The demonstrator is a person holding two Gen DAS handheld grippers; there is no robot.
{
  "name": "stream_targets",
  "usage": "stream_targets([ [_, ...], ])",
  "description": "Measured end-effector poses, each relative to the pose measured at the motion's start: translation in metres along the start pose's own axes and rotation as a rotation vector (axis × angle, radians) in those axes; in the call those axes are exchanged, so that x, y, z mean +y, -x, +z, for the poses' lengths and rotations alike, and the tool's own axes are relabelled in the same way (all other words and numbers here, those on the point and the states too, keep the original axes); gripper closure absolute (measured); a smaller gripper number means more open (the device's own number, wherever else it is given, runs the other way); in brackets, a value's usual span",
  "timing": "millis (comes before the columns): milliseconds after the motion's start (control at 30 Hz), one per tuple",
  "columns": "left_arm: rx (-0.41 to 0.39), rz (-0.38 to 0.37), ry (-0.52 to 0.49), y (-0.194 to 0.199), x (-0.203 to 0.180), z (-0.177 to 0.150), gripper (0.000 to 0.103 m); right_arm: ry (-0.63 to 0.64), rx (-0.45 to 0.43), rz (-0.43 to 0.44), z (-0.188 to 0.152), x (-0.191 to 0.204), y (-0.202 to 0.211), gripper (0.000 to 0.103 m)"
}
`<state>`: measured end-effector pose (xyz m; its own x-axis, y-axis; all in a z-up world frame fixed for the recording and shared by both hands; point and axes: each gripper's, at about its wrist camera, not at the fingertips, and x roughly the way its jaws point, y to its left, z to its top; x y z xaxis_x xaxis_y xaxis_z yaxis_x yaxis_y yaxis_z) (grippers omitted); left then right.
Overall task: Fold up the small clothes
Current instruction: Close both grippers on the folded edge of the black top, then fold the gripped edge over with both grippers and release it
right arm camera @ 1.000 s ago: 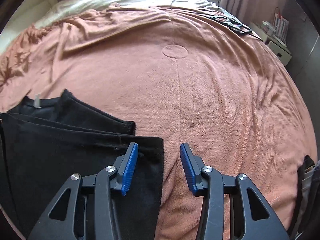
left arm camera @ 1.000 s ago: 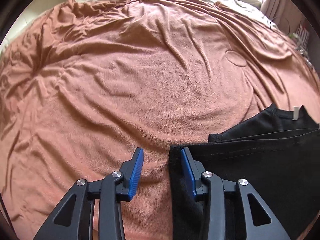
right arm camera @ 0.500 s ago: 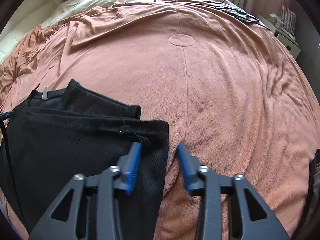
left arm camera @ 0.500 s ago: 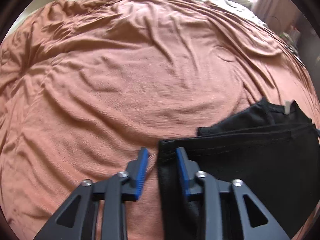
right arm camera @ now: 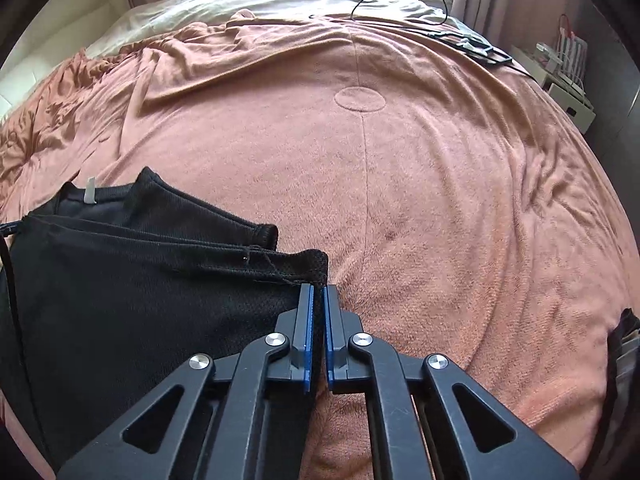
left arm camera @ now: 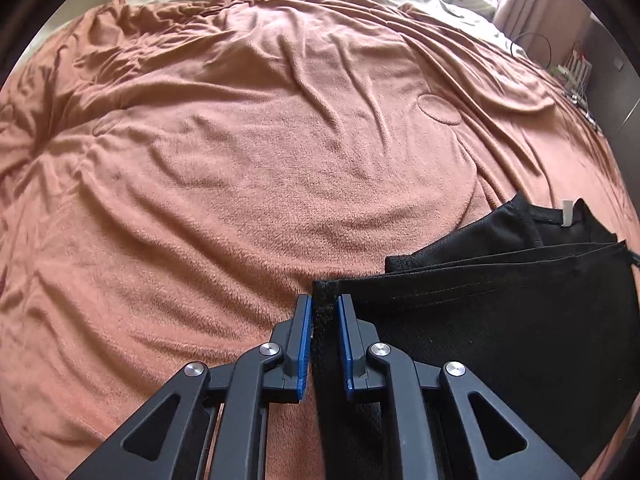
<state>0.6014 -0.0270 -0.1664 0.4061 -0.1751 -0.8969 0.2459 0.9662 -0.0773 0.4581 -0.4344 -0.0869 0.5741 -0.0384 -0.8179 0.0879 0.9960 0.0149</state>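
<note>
A black garment (left arm camera: 480, 320), partly folded with a white label at its far edge, lies on the brown blanket (left arm camera: 260, 160) of a bed. My left gripper (left arm camera: 324, 304) is shut on the garment's near left corner hem. In the right wrist view the same garment (right arm camera: 140, 300) fills the lower left. My right gripper (right arm camera: 318, 292) is shut on its right corner hem, and the cloth bunches up at the fingertips.
A cream sheet (right arm camera: 260, 4) covers the head of the bed. A black cable and a dark flat object (right arm camera: 472, 44) lie at the far right of the blanket. A white shelf unit (right arm camera: 568, 80) stands beside the bed. A dark object (right arm camera: 624, 360) sits at the right edge.
Both grippers have closed from open onto the garment's two near corners. The corners have lifted slightly off the blanket.
</note>
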Motion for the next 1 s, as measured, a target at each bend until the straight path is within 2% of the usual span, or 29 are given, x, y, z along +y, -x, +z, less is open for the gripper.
stream_targets([
  [133,-0.037,0.03,-0.024,0.009,-0.005,0.002,0.094,0.014,-0.024,-0.01,0.001,0.003,0.009,0.103],
  [300,-0.101,0.043,-0.016,0.03,-0.001,0.011,0.094,0.029,-0.043,-0.033,0.003,0.003,0.017,0.103],
  [600,-0.12,0.099,-0.014,0.026,-0.004,0.036,0.094,0.025,-0.04,-0.07,0.022,0.004,0.008,0.103],
  [833,-0.085,0.154,-0.017,0.0,-0.007,0.051,0.094,0.039,0.001,-0.118,0.042,0.013,-0.02,0.103],
  [933,-0.021,0.157,-0.011,-0.016,-0.006,0.052,0.094,0.042,0.019,-0.135,0.048,0.016,-0.033,0.103],
  [1000,0.003,0.17,-0.023,-0.02,-0.006,0.049,0.09,0.023,0.056,-0.129,0.05,0.016,-0.043,0.103],
])
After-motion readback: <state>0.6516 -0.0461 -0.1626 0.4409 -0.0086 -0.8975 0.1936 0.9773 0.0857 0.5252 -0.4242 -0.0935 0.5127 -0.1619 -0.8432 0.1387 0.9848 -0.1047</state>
